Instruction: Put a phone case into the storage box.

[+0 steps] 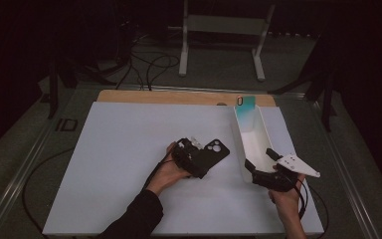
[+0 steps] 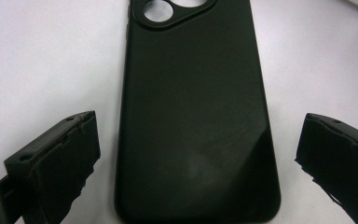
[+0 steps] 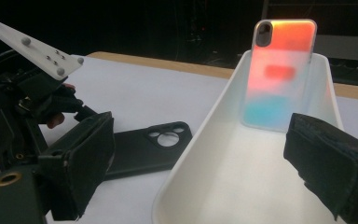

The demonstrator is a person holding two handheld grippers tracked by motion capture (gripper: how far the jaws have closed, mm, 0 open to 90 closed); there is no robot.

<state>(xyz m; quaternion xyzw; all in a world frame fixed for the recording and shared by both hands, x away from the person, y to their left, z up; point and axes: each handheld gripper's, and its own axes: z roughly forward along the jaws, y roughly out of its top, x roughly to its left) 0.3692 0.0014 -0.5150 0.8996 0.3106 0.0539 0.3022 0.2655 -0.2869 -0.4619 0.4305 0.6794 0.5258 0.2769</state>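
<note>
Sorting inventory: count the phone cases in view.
2. A black phone case lies flat on the table between the left gripper's jaws; an iridescent phone case leans upright inside the white tray.

We see a plain black phone case (image 2: 198,116), a white tray (image 3: 223,121), and an iridescent orange-to-teal case (image 3: 279,70) at twelve o'clock.

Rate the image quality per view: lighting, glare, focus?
High view: dim, dark surroundings, white table evenly lit, detail small. Left gripper view: black phone case is close and soft, with a faint sheen low on it; fingers blurred. Right gripper view: iridescent phone case glows orange and teal, slightly out of focus; white tray bright.
</note>
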